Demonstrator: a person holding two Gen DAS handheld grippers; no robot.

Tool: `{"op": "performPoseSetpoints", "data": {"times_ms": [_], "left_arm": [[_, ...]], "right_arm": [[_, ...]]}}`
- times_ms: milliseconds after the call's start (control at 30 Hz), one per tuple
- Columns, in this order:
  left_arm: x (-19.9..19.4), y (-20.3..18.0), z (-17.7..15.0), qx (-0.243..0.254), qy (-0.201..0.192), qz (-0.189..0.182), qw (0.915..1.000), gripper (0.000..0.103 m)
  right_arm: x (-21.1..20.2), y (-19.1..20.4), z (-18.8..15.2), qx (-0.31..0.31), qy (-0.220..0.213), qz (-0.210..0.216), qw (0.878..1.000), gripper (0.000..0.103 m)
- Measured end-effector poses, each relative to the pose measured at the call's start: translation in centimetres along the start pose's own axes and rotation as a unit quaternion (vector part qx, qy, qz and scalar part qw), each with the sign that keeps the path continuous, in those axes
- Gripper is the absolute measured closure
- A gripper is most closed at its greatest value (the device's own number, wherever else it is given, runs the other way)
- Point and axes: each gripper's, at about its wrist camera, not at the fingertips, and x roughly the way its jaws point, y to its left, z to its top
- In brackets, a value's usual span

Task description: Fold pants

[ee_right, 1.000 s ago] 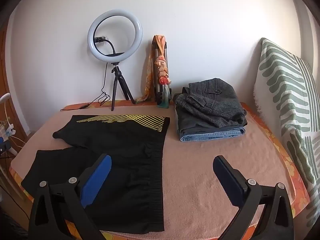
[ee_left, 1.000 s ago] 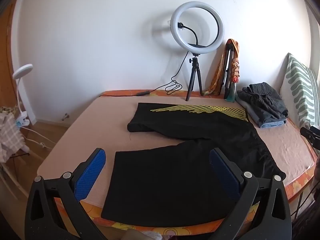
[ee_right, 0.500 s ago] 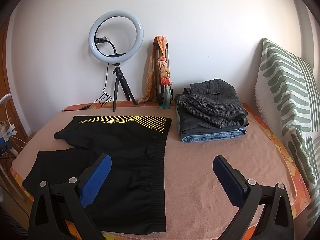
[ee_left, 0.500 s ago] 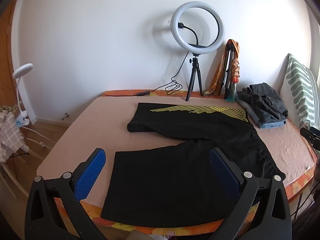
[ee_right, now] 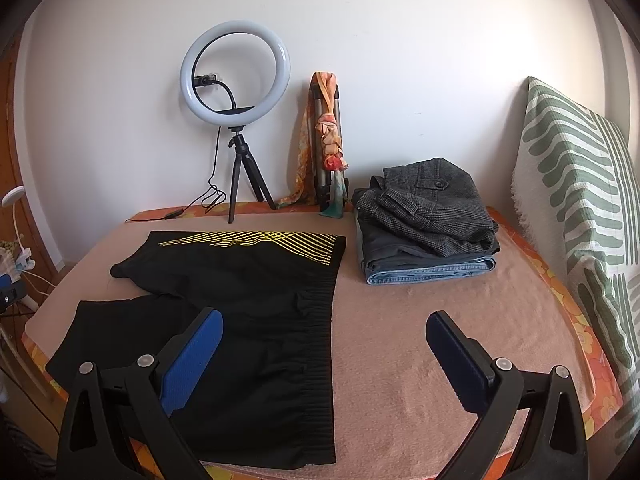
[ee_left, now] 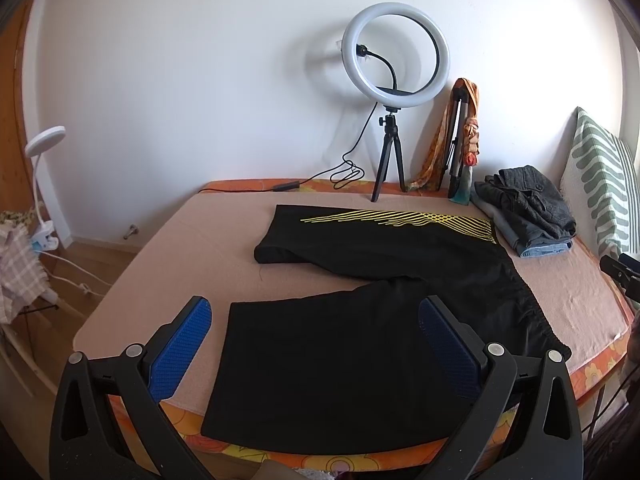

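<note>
Shorts: black shorts [ee_left: 360, 320] lie spread flat on the pink blanket [ee_left: 192, 248], both legs pointing towards the left edge of the bed, waistband [ee_right: 320, 344] on the right side.
Far leg: it carries yellow stripes [ee_right: 272, 244] and its hem is a little rumpled.
Near leg: smooth and flat, its hem reaching the front edge of the bed where the orange flowered sheet [ee_left: 320, 458] peeks out.
Left gripper: the left gripper [ee_left: 316, 336] hangs over the near leg, jaws wide, blue pads [ee_left: 180, 348] showing, nothing between them.
Right gripper: the right gripper [ee_right: 324, 356] hangs over the waistband end, jaws wide as well, nothing in them; its left finger is above the black cloth, its right finger above bare blanket.
Stack: a pile of folded clothes [ee_right: 428, 232], grey trousers on top of jeans, sits just beside the waistband towards the wall.
Back wall: a ring light [ee_right: 235, 76] on a small tripod stands behind the shorts, with a folded tripod wrapped in an orange scarf [ee_right: 328, 140] leaning beside it.
Right side: a green-and-white striped pillow [ee_right: 580, 208] stands against the edge of the bed.
Left side: a white clip lamp [ee_left: 42, 148] stands off the bed.
</note>
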Motion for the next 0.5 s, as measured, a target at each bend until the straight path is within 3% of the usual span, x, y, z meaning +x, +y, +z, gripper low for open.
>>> {"op": "performPoseSetpoints", "data": {"times_ms": [500], "left_arm": [[0.03,0.07,0.02,0.0,-0.001,0.002,1.0,0.0]], "right_arm": [[-0.1,0.18,-0.07,-0.001,-0.001,0.003,1.0,0.0]]}}
